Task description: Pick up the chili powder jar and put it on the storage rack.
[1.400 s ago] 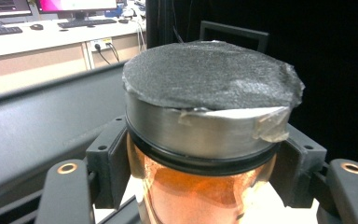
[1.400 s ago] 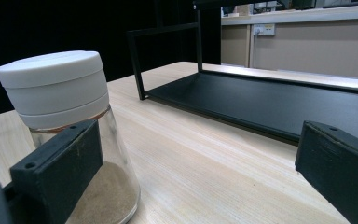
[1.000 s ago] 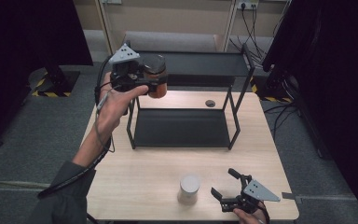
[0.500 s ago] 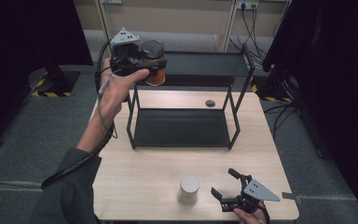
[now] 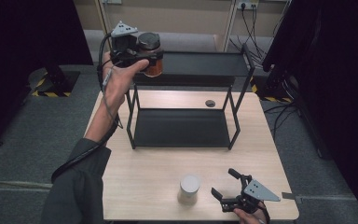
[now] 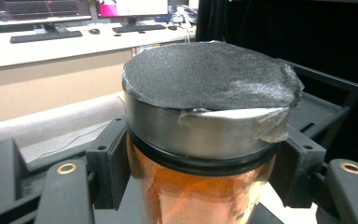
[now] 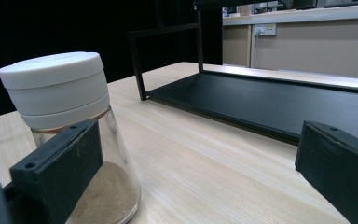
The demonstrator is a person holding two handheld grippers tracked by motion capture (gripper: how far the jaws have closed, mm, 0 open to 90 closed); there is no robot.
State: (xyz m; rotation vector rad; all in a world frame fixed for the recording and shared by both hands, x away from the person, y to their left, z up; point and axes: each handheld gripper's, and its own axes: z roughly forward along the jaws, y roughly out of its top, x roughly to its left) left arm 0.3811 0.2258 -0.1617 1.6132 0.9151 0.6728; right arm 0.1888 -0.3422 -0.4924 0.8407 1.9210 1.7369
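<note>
Placement of the amber jar (image 5: 152,58) on the black rack's top shelf (image 5: 205,63) looked close to done but not finished. The left gripper (image 5: 144,56) was clenched around the jar just below its metal collar, jaws pressed against both sides in the left gripper view, and it held the jar upright at the far left end of that shelf. Whether the base touched the shelf could not be told from the high view. The jar (image 6: 205,140) carried a grey foam-topped lid.

Near the front edge of the wooden table (image 5: 140,186), the right gripper (image 5: 226,189) rested low with its jaws spread wide and nothing between them. A white-capped shaker (image 5: 189,189) with sand-coloured contents stood just left of it, untouched; in the right gripper view the shaker (image 7: 70,135) sat beside one jaw, not between them.

Judging from this, what remained was setting the jar down, releasing it, and likely picking up the shaker
</note>
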